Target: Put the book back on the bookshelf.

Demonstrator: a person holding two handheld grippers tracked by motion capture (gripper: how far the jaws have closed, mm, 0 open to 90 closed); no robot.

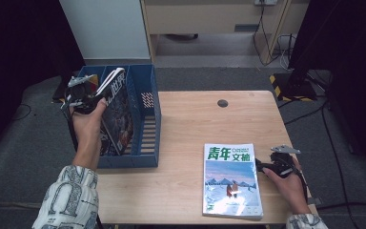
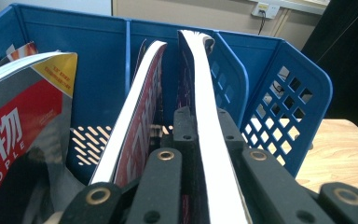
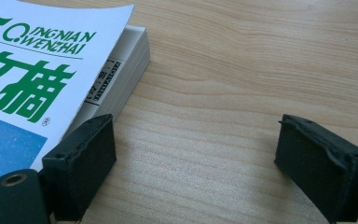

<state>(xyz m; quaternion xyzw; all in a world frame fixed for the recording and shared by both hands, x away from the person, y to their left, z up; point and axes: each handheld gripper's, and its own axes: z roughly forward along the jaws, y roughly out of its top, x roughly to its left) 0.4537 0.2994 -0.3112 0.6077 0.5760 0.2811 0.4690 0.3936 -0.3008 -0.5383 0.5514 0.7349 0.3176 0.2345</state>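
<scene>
Both sleeves are pale cloth printed with dark grey patterns, the left sleeve (image 1: 66, 198) baggy, the right sleeve (image 1: 307, 222) showing at its cuff. The left gripper (image 2: 200, 135) has matte black jaws with brass-ringed screw holes. The right gripper (image 3: 193, 163) has blocky black pads. Each carries a grey three-cornered plate (image 1: 285, 149) and a black cable (image 1: 70, 131).

Left black two-jaw gripper (image 1: 95, 98) was raised, jaws clamped together. Right black two-jaw gripper (image 1: 262, 166) sat low, jaws spread wide.
</scene>
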